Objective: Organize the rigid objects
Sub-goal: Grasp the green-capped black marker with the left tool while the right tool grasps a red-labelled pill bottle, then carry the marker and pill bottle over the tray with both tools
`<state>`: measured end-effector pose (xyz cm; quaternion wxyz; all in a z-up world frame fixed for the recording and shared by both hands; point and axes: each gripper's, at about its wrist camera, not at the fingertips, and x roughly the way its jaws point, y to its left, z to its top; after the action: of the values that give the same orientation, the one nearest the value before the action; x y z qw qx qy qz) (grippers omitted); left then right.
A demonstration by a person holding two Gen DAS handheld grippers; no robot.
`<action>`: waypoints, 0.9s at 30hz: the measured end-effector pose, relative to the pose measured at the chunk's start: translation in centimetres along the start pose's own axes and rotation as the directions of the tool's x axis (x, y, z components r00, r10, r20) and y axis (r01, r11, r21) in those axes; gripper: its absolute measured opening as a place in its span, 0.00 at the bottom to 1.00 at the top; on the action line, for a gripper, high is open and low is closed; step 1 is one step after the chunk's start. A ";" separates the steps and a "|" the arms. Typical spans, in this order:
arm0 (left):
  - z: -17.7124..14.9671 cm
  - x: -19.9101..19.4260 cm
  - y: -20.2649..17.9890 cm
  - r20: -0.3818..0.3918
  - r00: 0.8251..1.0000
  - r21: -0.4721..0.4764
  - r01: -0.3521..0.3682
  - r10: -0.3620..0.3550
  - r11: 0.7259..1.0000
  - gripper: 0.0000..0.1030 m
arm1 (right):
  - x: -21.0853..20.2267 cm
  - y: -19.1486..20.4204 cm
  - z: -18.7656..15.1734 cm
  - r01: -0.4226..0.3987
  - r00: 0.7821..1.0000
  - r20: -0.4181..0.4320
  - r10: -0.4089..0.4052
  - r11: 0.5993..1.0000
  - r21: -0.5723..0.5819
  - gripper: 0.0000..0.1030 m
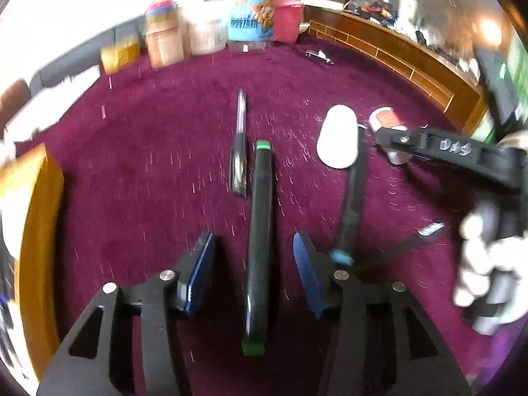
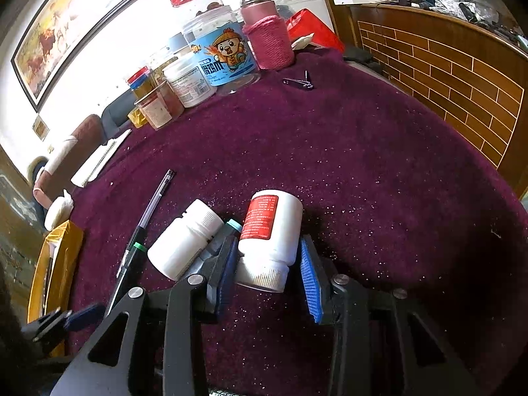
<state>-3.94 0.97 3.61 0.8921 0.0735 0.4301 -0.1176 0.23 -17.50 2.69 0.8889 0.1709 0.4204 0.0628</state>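
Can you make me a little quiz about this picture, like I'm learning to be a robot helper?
1. What lies between the open fingers of the left gripper?
A. a banana
B. the black marker with green ends
C. a spoon

2. True or false: the clear pen lies on the purple cloth beside the marker.

3. What colour is the label on the white bottle between the fingers of the right gripper?

Key: 1 B. 2 True. 3 Red.
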 end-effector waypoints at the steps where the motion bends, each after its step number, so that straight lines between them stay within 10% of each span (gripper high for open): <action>1: 0.0 0.0 0.1 0.004 1.000 -0.006 0.013 -0.013 1.000 0.38 | 0.0 0.0 0.0 0.000 1.000 0.001 0.000 1.000 -0.001 0.33; 3: -0.1 -0.4 0.6 -0.007 0.999 -0.031 0.054 -0.054 0.998 0.12 | 0.0 -0.1 0.0 -0.002 1.000 0.003 0.002 1.000 0.002 0.33; 11: -2.1 -5.0 4.4 0.052 0.983 -0.189 0.185 -0.179 0.964 0.11 | -0.2 -0.4 -0.1 -0.019 1.000 0.012 0.019 1.000 0.022 0.31; 27: -6.7 -13.5 10.2 0.206 0.960 -0.315 0.248 -0.189 0.916 0.12 | -4.7 1.6 -1.0 -0.053 0.997 0.059 0.052 0.999 0.012 0.31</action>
<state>-14.34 14.29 10.33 0.9061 -0.1398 0.3712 -0.1472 -3.51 -16.99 6.06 0.8975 0.1899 0.3901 0.0784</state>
